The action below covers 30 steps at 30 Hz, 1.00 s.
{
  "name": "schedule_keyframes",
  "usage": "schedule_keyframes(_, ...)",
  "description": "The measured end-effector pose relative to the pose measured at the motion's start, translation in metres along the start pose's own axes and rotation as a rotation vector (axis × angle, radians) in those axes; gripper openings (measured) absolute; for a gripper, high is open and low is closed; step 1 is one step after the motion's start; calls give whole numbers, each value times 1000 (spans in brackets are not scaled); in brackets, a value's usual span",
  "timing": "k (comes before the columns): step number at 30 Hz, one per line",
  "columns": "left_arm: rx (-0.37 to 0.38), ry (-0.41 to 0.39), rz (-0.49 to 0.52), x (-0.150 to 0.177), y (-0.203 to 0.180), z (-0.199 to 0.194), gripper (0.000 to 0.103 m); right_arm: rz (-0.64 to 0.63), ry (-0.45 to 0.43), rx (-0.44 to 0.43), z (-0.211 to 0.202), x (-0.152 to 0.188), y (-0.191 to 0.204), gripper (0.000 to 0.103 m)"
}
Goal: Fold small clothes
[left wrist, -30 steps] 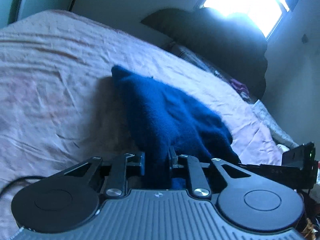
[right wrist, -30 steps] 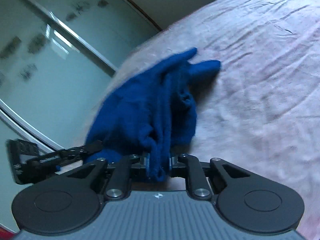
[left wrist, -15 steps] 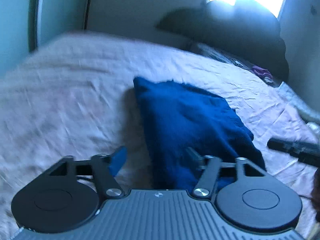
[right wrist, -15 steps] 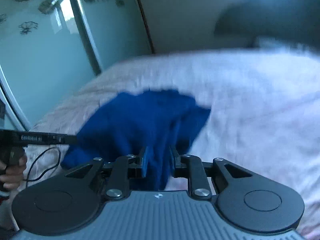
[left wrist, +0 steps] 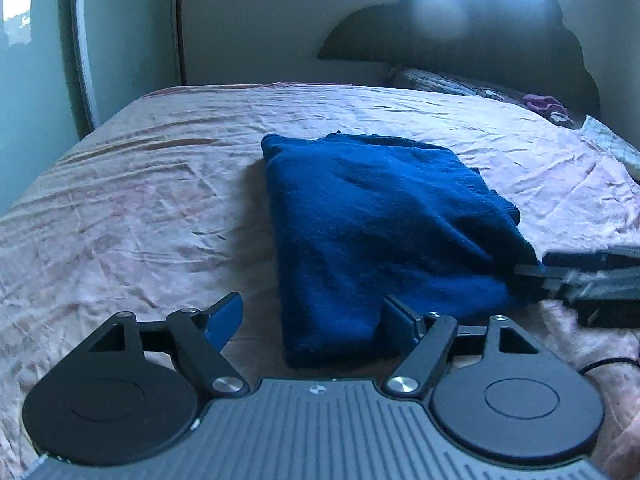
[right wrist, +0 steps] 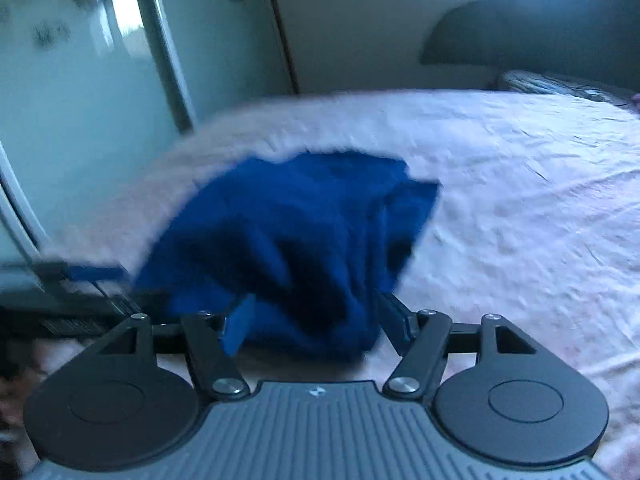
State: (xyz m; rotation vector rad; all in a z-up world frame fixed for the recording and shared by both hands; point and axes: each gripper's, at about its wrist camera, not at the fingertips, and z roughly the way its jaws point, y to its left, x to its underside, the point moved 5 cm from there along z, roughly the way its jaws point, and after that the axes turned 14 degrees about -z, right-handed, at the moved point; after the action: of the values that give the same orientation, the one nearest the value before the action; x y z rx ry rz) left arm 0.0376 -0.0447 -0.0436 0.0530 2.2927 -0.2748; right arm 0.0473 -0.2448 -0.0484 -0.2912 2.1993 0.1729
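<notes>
A dark blue knitted garment (left wrist: pixel 380 232) lies folded on the pink bedsheet (left wrist: pixel 140 208). My left gripper (left wrist: pixel 314 314) is open, its near corner of the garment lying between the spread fingers, not pinched. In the right wrist view the same garment (right wrist: pixel 288 240) lies bunched and blurred, and my right gripper (right wrist: pixel 310 316) is open with the cloth's near edge between its fingers. The right gripper also shows at the garment's right edge in the left wrist view (left wrist: pixel 592 276). The left gripper appears blurred at the left in the right wrist view (right wrist: pixel 80 280).
The bed fills both views. A dark headboard (left wrist: pixel 460 28) and pillows (left wrist: pixel 448 82) stand at the far end under a bright window. A mirrored wardrobe door (right wrist: pixel 80 80) runs along the left side. A black cable (left wrist: pixel 608 364) lies near the right.
Both grippers have opened and let go of the blue garment. It was lifted and hanging from them; it now lies folded flat on the bed. Both grippers have drawn back slightly.
</notes>
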Motion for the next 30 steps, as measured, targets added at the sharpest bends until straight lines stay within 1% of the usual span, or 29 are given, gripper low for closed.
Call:
schedule_keyframes(1,-2,0,-7,1,-1,-1,79,-17,23,38,2,4,1,68)
schedule_keyframes(2,-3,-1,-16,1,0,2,79,-25,24,61,1,9,2,68)
schedule_keyframes(4,-2,-4,-26,4,-1,-2,81,-6,0,57,-8,10,4,69)
schedule_keyframes(5,-5,-5,-29,5,-1,-3,82,12,-9,49,-10,9,4,71)
schedule_keyframes(7,-8,-10,-31,7,-2,-8,82,38,-22,51,-16,8,4,80)
schedule_keyframes(10,-11,-20,-33,10,-4,-15,86,26,-27,79,-24,7,10,82)
schedule_keyframes(13,-17,-23,-32,14,-5,-20,88,17,-32,77,-31,7,19,85)
schedule_keyframes(16,-33,-21,-34,18,-5,-25,89,18,-33,66,-35,7,26,86)
schedule_keyframes(20,-37,-14,-53,22,-2,-30,89,7,-34,61,-39,7,35,86)
schedule_keyframes(24,-62,-16,-58,23,1,-33,90,0,-34,60,-42,8,42,86)
schedule_keyframes(30,-76,3,-73,28,3,-33,91,-13,-14,58,-40,12,51,87)
